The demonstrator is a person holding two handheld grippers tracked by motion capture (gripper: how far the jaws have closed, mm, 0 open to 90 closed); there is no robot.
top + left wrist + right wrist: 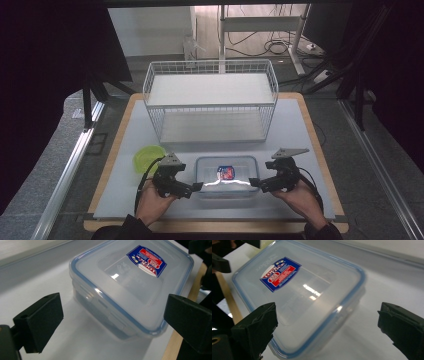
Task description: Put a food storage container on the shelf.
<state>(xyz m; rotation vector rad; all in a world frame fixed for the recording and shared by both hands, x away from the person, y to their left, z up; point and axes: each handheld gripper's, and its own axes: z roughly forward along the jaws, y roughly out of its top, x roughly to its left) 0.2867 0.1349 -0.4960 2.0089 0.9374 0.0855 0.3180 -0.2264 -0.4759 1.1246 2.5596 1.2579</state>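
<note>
A clear plastic box [226, 176] with a blue-edged lid and a red and blue label is seen low in the middle of the high view, on the white mat [295, 130] in front of the wire rack [210, 100], with a green bowl [147, 157] to its left. The left gripper [197, 187] is held at the box's lower left corner and the right gripper [254, 183] at its lower right corner. In both gripper views the jaws are spread wide apart with nothing clamped, and the box is seen just ahead of and partly between them, untouched by the pads.
</note>
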